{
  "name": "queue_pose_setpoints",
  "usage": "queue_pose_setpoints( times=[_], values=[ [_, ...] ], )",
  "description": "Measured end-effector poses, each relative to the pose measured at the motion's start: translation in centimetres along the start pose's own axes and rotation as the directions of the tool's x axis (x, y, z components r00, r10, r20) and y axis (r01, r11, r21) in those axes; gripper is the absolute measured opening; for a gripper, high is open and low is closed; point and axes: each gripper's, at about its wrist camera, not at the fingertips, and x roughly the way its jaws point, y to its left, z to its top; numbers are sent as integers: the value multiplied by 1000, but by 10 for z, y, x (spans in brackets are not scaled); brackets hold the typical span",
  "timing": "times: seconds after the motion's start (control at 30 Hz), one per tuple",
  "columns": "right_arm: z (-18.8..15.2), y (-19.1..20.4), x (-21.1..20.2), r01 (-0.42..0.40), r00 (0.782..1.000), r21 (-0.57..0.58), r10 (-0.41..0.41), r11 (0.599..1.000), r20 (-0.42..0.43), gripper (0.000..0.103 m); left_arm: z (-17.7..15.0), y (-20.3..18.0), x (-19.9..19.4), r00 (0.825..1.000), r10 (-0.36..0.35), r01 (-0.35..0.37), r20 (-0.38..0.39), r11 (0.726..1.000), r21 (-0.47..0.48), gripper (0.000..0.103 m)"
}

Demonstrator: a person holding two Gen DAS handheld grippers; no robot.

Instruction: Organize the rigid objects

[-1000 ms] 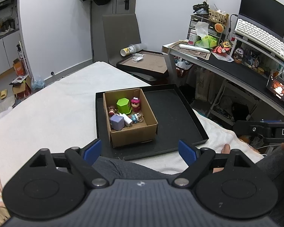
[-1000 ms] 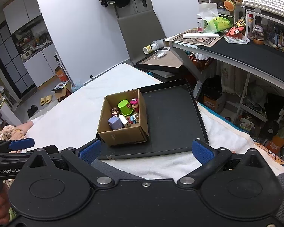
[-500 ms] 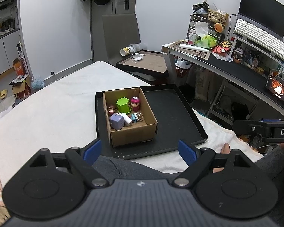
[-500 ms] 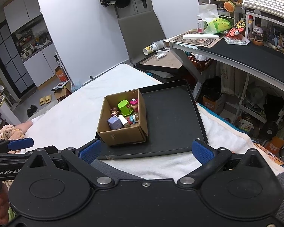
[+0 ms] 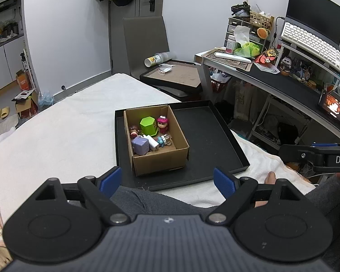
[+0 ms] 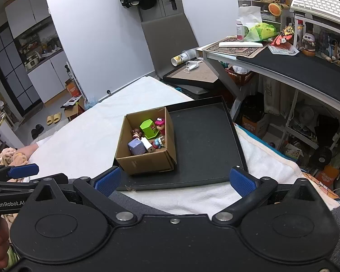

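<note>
We see the cardboard box [image 5: 156, 140] sitting in the left part of a black tray [image 5: 206, 136], its near wall toward us. Inside it a green hexagonal block [image 5: 148, 125] stands at the far middle, with a red-capped figurine [image 5: 162, 123] just to its right and a brown-haired figurine [image 5: 133, 131] to its left. Nearer lie a lilac cube [image 5: 139, 145], a small white piece [image 5: 152, 142] beside it, and a blue-and-white toy [image 5: 163, 140] at the right. The tray rests on the white bed [image 5: 63, 122], its right half bare. Our left tongs [image 5: 167, 180] hang spread wide over our grey-trousered lap, gripping nothing, near the tray's near edge. Our right tongs [image 6: 173, 180] are spread wide too and grip nothing. Far right stands a cluttered desk [image 5: 283, 86] bearing a keyboard [image 5: 312, 43].
</note>
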Motion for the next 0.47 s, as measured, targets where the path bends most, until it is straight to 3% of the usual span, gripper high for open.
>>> queue_pose_setpoints(
  times=[0.47],
  values=[
    [-2,-6,3,12,1000,11,-12,1000,-10,103,0,0,9,1000,-14,14,1,1000,-5,87]
  ],
)
